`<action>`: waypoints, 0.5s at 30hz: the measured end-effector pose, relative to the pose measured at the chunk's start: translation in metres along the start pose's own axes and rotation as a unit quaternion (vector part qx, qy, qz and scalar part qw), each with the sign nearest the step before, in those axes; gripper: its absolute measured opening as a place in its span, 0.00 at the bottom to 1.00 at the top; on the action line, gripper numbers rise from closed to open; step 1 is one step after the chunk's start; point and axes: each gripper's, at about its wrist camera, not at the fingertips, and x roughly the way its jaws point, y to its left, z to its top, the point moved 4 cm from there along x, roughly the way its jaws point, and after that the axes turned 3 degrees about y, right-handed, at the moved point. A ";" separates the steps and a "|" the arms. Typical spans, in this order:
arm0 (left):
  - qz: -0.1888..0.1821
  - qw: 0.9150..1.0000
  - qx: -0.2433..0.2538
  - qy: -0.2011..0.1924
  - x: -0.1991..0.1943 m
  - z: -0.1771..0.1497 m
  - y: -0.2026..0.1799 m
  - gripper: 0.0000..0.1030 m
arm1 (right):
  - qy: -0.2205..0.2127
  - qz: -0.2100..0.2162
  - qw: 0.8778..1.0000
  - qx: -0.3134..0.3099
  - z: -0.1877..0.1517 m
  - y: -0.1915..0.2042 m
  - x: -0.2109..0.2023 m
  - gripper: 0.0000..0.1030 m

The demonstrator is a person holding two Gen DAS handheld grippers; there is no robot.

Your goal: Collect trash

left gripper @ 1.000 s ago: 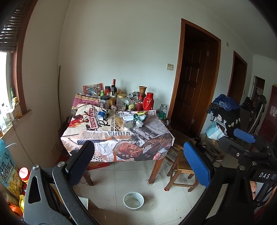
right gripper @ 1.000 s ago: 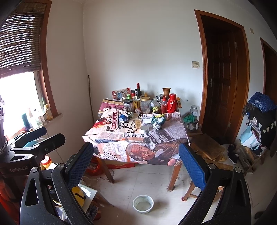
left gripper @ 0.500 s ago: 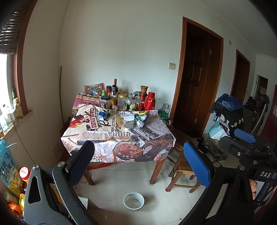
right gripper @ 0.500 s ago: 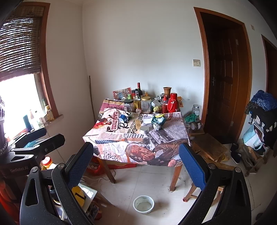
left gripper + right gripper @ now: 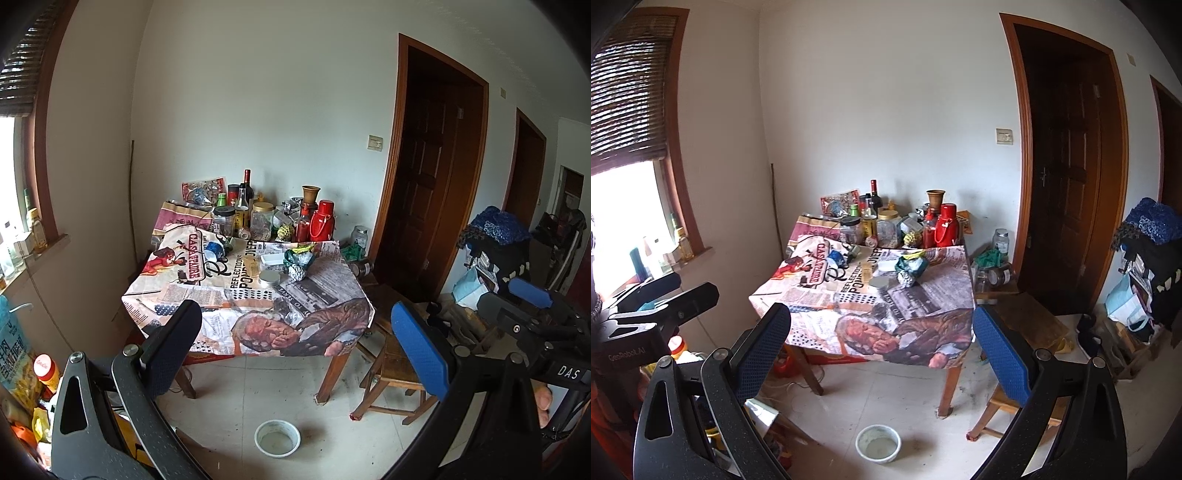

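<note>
Left gripper [image 5: 295,343]: jaws spread wide, nothing between the blue pads [image 5: 419,347], held level and pointing forward. Right gripper [image 5: 881,343]: same pose, jaws wide apart, empty. The two run side by side; each shows at the edge of the other's view. Fingertips of a hand [image 5: 545,406] show below the right gripper's body.

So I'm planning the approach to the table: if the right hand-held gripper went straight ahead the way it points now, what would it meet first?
Probably the near hanging edge of the printed tablecloth. The open right hand-held gripper has only free air in front of it; depth is hard to judge through the fisheye.
</note>
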 end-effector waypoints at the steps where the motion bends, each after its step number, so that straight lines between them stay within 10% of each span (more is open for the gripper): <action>1: 0.003 1.000 -0.001 0.002 0.005 0.003 -0.002 1.00 | 0.001 -0.002 1.000 0.001 0.001 -0.003 0.003 0.95; 15: 0.020 0.999 -0.015 0.027 0.104 0.039 0.020 1.00 | 0.019 -0.030 0.999 0.025 0.031 -0.026 0.083 0.95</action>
